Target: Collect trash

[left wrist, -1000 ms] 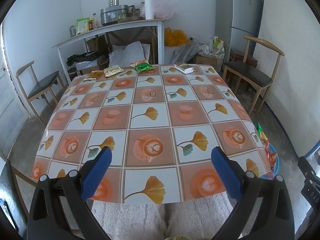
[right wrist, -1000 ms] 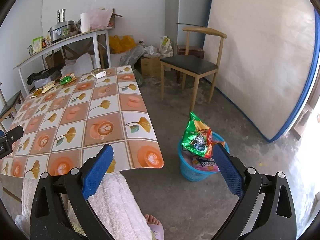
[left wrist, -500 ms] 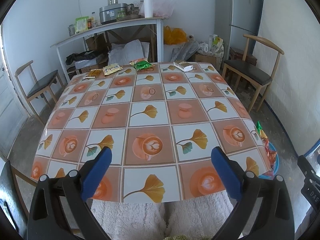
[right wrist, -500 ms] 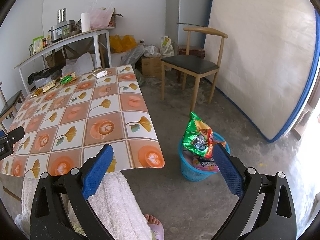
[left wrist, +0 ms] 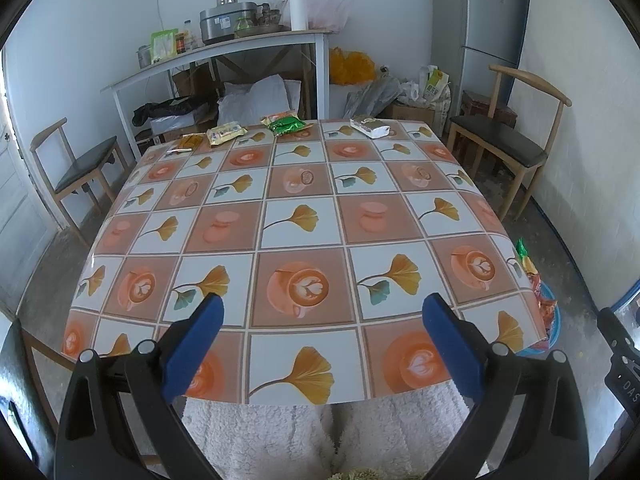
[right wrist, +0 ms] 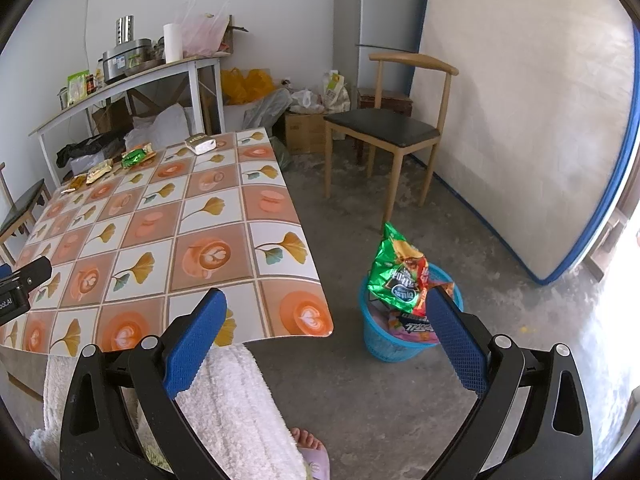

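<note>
Several wrappers lie along the far edge of the patterned table [left wrist: 304, 216]: a green packet [left wrist: 289, 124], a yellow packet [left wrist: 226, 135], a silver-white packet [left wrist: 370, 126] and a small orange wrapper [left wrist: 189, 143]. My left gripper [left wrist: 320, 340] hovers open over the near table edge, empty. My right gripper [right wrist: 326, 334] is open and empty, to the right of the table [right wrist: 168, 236]. A blue basket [right wrist: 404, 320] on the floor holds snack bags, with a green bag [right wrist: 394, 272] sticking up. The same basket [left wrist: 546, 316] peeks past the table's right corner in the left wrist view.
A wooden chair [right wrist: 384, 132] stands beyond the basket, another chair [left wrist: 80, 168] at the table's left. A white side table [left wrist: 224, 60] with kitchen items, a fridge [right wrist: 380, 20] and bags on the floor fill the back. A person's legs in white fleece [right wrist: 228, 408] are below.
The left wrist view has risen slightly, so the wrappers sit a little lower in frame. The right gripper has drifted a bit; the basket appears slightly nearer. Both grippers stay open.
</note>
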Motion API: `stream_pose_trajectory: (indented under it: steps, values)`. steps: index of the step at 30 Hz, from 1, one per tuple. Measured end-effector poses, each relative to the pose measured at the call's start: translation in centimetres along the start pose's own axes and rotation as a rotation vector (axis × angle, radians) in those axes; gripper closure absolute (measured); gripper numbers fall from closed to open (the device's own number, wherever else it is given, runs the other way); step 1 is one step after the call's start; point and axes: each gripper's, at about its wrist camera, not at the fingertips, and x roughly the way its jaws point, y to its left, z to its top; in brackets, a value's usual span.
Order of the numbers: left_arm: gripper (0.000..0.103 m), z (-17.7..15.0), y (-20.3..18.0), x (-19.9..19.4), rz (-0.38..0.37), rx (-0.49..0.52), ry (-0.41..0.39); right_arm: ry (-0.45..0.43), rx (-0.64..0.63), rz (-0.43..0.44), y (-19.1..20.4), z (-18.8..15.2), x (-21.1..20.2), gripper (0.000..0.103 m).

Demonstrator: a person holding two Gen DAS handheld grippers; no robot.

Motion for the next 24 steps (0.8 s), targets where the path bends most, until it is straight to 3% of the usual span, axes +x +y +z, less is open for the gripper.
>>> stream_pose_trajectory:
  steps: [24]
  values:
    - [0.006,-0.05,0.15,0.08,-0.001,0.002,0.002,-0.002,-0.002,0.002,0.23,-0.03,-0.01,0.007]
